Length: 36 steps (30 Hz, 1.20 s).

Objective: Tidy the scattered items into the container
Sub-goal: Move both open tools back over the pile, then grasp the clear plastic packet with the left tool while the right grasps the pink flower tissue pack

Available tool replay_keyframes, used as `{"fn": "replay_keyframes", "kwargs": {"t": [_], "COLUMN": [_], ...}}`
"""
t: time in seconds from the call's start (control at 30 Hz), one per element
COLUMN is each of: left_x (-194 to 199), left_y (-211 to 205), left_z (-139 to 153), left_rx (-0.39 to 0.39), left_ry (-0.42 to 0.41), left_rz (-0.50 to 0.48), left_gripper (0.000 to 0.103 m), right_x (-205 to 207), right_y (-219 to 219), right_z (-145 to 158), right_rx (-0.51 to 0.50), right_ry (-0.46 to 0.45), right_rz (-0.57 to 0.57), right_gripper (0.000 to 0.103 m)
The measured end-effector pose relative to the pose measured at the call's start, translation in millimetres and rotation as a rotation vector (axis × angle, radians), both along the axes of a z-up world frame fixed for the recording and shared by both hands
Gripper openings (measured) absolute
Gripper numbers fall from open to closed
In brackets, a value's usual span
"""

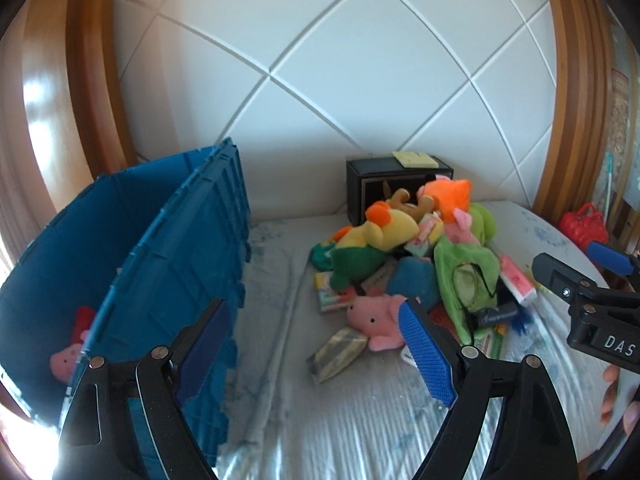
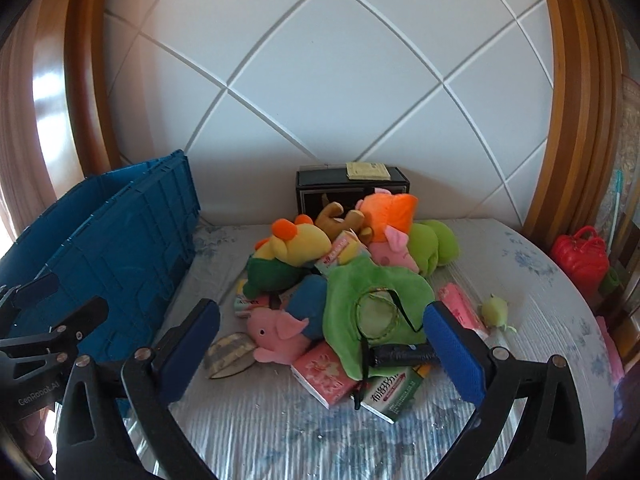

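Note:
A blue plastic crate (image 1: 168, 264) stands at the left on the bed; it shows in the right wrist view (image 2: 120, 248) too. A pink plush (image 1: 66, 360) lies inside it. A pile of plush toys and small boxes (image 1: 416, 256) lies on the bed in front of a black box (image 1: 376, 184). A pink pig plush (image 1: 376, 320) lies at the pile's near edge, also in the right wrist view (image 2: 276, 332). My left gripper (image 1: 316, 356) is open and empty, beside the crate. My right gripper (image 2: 324, 352) is open and empty, facing the pile.
A flat striped packet (image 2: 230, 356) lies in front of the pig. Pink and green boxes (image 2: 360, 384) lie at the pile's front. A small green plush (image 2: 496, 310) sits apart to the right. A red bag (image 2: 582, 256) stands beyond the bed's right edge.

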<state>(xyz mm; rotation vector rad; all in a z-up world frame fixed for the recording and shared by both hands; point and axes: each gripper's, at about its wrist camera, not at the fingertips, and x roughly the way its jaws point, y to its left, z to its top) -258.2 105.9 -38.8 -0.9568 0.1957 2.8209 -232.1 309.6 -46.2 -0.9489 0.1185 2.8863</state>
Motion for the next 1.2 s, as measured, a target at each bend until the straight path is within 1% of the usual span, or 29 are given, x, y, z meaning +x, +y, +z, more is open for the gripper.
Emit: {"fn": "replay_keyframes", "kwargs": {"t": [0.1,0.2,0.3,0.4,0.47,0.53,0.6,0.7,0.87,1.07,1.17,1.2], "left_x": [-11.4,-25.7,-37.3,-49.2,-57.6,-65.9,-75.9,-91.1,-116.3,-140.9,-147.4,-149.2], "left_y": [13.1,19.3,23.1,23.2,21.1,18.4,16.9,18.2,20.9,28.0,32.2,33.5], "left_z": [-32.9,-69.5,-112.5,-152.1,-171.3,-187.1,-199.4,-217.2,-238.7,-257.1,-264.7,-267.1], "left_rx": [-0.010,-0.021,-0.032,-0.055,-0.066,-0.075,-0.086,-0.108,-0.126,-0.124,-0.127,-0.128], "left_ry": [-0.068,-0.149,-0.233,-0.308,-0.346,-0.375,-0.402,-0.437,-0.466,-0.481,-0.490,-0.493], "left_rz": [-0.020,-0.026,-0.040,-0.045,-0.043,-0.040,-0.039,-0.046,-0.057,-0.073,-0.079,-0.081], "left_gripper": [0.086,0.086,0.086,0.082,0.082,0.082,0.082,0.082,0.082,0.082,0.081,0.080], "right_x": [-5.0,-12.6,-23.8,-38.3,-48.2,-57.6,-67.1,-81.5,-108.3,-137.6,-144.7,-146.4], "right_y": [20.5,30.7,32.5,29.8,26.9,22.8,19.4,18.2,11.9,10.7,13.9,15.9], "right_z": [-29.6,-62.2,-98.0,-132.4,-153.9,-171.5,-186.0,-202.7,-214.8,-234.4,-238.6,-240.4], "right_rx": [-0.019,-0.048,-0.087,-0.131,-0.155,-0.156,-0.155,-0.191,-0.210,-0.170,-0.158,-0.157], "right_ry": [-0.071,-0.147,-0.229,-0.305,-0.356,-0.397,-0.434,-0.470,-0.488,-0.521,-0.517,-0.520], "right_rz": [-0.032,-0.046,-0.053,-0.063,-0.069,-0.075,-0.085,-0.098,-0.115,-0.191,-0.227,-0.236], "right_gripper": [0.103,0.103,0.103,0.103,0.103,0.103,0.103,0.103,0.103,0.103,0.103,0.103]}}
